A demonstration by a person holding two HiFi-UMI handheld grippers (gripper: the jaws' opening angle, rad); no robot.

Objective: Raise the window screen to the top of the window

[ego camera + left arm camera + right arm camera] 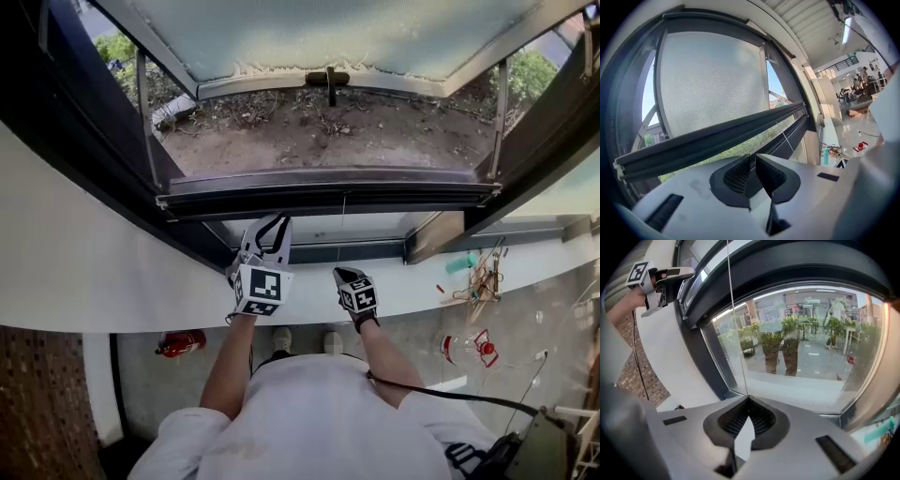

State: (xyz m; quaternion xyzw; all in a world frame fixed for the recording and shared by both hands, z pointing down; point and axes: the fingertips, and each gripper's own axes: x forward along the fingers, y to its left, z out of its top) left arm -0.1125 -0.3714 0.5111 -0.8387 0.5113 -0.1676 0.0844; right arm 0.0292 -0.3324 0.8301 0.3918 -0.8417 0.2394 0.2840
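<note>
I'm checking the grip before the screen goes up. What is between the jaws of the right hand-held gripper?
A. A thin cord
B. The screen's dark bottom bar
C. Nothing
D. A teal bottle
A: in the right gripper view the thin cord runs down the window straight into the right hand-held gripper, whose jaws are closed on it.

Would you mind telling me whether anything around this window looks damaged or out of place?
The tilted-out window pane has a ragged whitish fringe along its lower edge, like peeling film or sealant. The screen bar below looks straight and undamaged.
</note>
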